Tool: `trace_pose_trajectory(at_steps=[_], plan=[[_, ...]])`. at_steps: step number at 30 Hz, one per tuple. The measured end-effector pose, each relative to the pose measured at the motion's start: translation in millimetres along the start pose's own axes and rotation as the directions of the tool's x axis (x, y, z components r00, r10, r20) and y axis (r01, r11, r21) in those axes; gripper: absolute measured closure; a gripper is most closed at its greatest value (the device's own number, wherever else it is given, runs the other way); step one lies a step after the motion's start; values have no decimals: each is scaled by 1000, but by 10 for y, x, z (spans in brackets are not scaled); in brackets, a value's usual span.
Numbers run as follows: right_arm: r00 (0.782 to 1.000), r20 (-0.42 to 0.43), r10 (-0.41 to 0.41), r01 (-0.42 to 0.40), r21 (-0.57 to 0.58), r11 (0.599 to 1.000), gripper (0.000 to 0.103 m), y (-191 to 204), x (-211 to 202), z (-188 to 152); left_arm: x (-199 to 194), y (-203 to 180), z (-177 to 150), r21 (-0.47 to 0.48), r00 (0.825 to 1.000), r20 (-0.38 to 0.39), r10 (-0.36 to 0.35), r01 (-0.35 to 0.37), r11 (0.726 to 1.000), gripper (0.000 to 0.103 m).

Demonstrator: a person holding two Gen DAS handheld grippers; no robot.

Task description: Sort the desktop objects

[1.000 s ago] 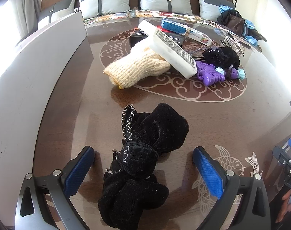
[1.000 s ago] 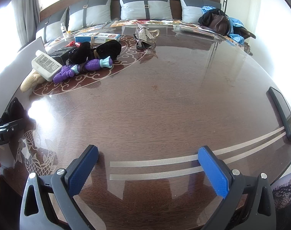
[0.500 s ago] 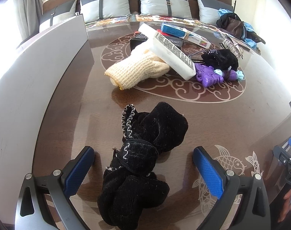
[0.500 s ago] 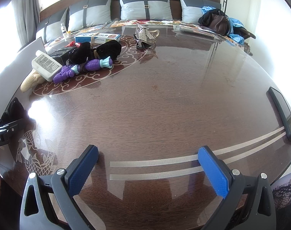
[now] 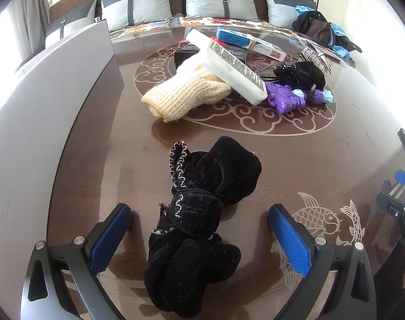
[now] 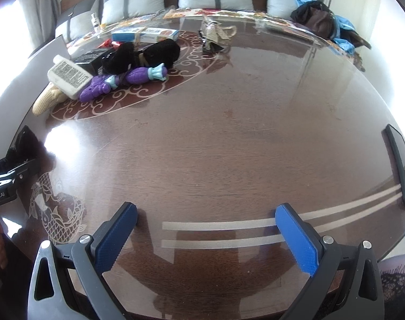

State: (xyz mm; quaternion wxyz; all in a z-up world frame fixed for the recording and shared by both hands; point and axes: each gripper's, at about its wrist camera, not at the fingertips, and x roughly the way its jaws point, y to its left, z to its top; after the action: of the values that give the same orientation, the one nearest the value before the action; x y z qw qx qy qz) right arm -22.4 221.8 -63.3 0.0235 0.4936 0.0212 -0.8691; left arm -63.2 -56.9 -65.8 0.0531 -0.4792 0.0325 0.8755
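The white bottle (image 5: 226,64) hides part of the cream knit (image 5: 183,93).

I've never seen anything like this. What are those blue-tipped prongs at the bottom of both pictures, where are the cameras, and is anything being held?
They are hand-held grippers, one in each of a person's hands, each with a wide-angle camera looking along its two fingers. One picture is from the left gripper, the other from the right gripper. Both are open and hold nothing. The black gloves lie on the brown table between the left fingers. Farther off sit a cream knitted glove, a white bottle, a purple toy and boxes.
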Motion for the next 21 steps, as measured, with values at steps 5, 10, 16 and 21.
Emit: trace_pose_trajectory(at_steps=[5, 10, 16, 21], plan=[[988, 72, 135, -122, -166, 979, 0, 256, -9, 483, 5, 2, 14, 14, 1000, -4, -9, 9, 1000, 0], [975, 9, 221, -208, -305, 929, 0, 497, 252, 1243, -3, 15, 6, 24, 1000, 1, -16, 16, 1000, 0], [965, -137, 225, -259, -337, 905, 0, 681, 737, 1578, -13, 29, -13, 32, 1000, 10, -21, 21, 999, 0], [906, -242, 348, -419, -378, 826, 0, 830, 703, 1444, -4, 38, 12, 39, 1000, -14, -26, 26, 999, 0]])
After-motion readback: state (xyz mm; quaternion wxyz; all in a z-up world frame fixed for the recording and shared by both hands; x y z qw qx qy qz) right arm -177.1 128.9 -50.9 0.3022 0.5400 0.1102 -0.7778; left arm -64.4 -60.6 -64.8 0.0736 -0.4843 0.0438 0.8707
